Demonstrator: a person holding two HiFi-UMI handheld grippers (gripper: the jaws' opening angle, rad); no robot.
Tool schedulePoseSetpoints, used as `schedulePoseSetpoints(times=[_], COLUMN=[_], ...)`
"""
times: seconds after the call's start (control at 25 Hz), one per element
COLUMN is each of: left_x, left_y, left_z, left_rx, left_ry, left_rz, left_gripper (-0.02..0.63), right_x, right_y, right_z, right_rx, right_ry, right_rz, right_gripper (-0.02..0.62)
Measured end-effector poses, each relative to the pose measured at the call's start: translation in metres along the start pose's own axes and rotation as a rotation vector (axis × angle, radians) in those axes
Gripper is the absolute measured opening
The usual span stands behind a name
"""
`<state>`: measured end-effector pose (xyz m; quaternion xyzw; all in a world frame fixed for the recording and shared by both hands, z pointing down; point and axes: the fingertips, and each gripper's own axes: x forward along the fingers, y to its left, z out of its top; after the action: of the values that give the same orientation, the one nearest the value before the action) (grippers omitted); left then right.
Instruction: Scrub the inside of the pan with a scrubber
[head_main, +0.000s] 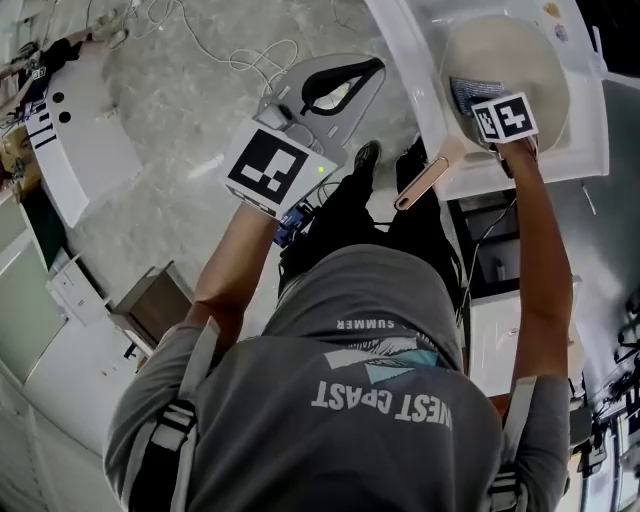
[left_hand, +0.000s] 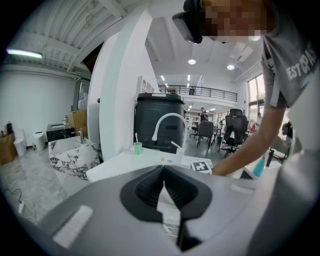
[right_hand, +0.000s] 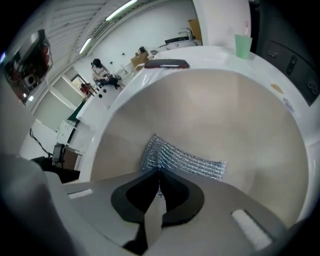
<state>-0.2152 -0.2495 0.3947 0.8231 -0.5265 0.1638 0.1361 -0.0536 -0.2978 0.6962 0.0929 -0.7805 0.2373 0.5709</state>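
A cream pan (head_main: 520, 60) with a wooden handle (head_main: 425, 178) lies in a white sink (head_main: 592, 140) at the upper right of the head view. My right gripper (right_hand: 159, 175) reaches down into the pan (right_hand: 210, 115), shut on one edge of a silvery mesh scrubber (right_hand: 182, 160) that lies against the pan's inner wall. From the head, its marker cube (head_main: 505, 117) covers the jaws, and the scrubber (head_main: 463, 95) shows just beside it. My left gripper (head_main: 378, 67) hangs over the floor left of the sink, away from the pan. Its jaws (left_hand: 164, 175) meet at the tips with nothing between them.
A green cup (right_hand: 243, 45) and a dark flat object (right_hand: 167, 64) stand on the sink's rim. The left gripper view shows a white tap (left_hand: 167, 122), a black bin (left_hand: 160, 120) and a green cup (left_hand: 137, 148) on the counter. White cables (head_main: 250, 55) lie on the floor.
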Motion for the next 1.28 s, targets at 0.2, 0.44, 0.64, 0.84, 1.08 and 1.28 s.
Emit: schedulePoseSetpoints(times=[0.2, 0.44, 0.64, 0.84, 1.08, 1.28], left_x=[-0.004, -0.012, -0.025, -0.034, -0.04, -0.039], left_y=[0.002, 0.011, 0.03, 0.042, 0.045, 0.041], left_z=[-0.003, -0.007, -0.006, -0.008, -0.01, -0.004], left_rx=[0.001, 0.012, 0.008, 0.009, 0.007, 0.003], left_ry=[-0.009, -0.003, 0.003, 0.005, 0.008, -0.003], left_rz=[0.009, 0.026, 0.083, 0.129, 0.15, 0.139], left_gripper=[0.002, 0.002, 0.002, 0.002, 0.002, 0.002], right_x=[-0.004, -0.014, -0.021, -0.016, 0.001, 0.012], right_y=[-0.024, -0.084, -0.134, -0.149, -0.11, -0.048], right_z=[-0.042, -0.053, -0.024, 0.02, 0.071, 0.074], right_rx=[-0.043, 0.034, 0.134, 0.188, 0.176, 0.064], right_ry=[0.144, 0.183, 0.089, -0.037, -0.116, -0.079], right_rz=[-0.05, -0.148, -0.242, -0.257, -0.148, -0.035], right_gripper=[0.008, 0.008, 0.008, 0.008, 0.009, 0.009])
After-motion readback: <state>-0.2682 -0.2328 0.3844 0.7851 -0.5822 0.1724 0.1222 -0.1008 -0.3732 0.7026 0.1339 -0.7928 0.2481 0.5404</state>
